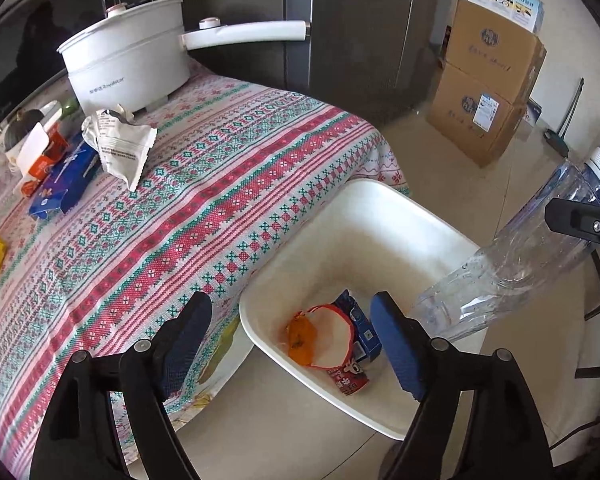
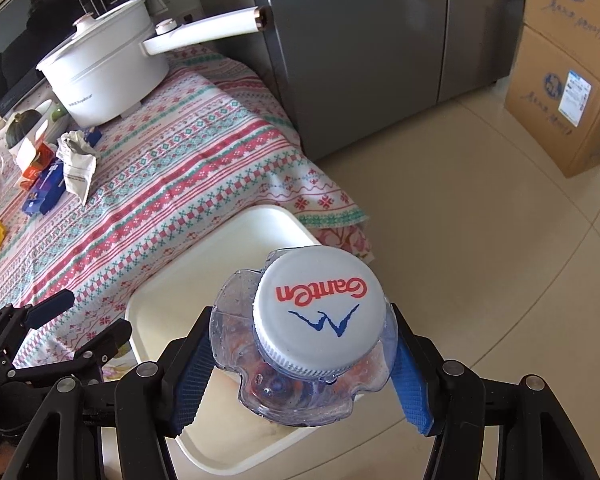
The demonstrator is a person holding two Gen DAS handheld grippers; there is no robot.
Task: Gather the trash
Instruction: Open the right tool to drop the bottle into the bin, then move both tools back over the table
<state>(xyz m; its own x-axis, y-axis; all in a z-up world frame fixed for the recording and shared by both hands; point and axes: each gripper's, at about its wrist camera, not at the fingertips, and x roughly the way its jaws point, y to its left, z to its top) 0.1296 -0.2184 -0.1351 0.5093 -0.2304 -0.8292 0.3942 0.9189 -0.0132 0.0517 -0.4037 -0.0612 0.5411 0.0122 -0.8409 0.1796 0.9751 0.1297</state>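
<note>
– What are the grippers doing?
– The left gripper (image 1: 292,344) is spread wide with nothing in it, over the white bin (image 1: 364,208). The right gripper (image 2: 300,376) pinches a clear bottle (image 2: 300,360) above that bin.
– What's hidden?
– The bottle's cap hides its lower part.

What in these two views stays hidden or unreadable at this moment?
- Bin contents: right wrist view, blocked by the bottle.
- Bottle's cap end: left wrist view, cut off at the right edge.
- Items under the white wrapper: both views, overlapped, print too small.
</note>
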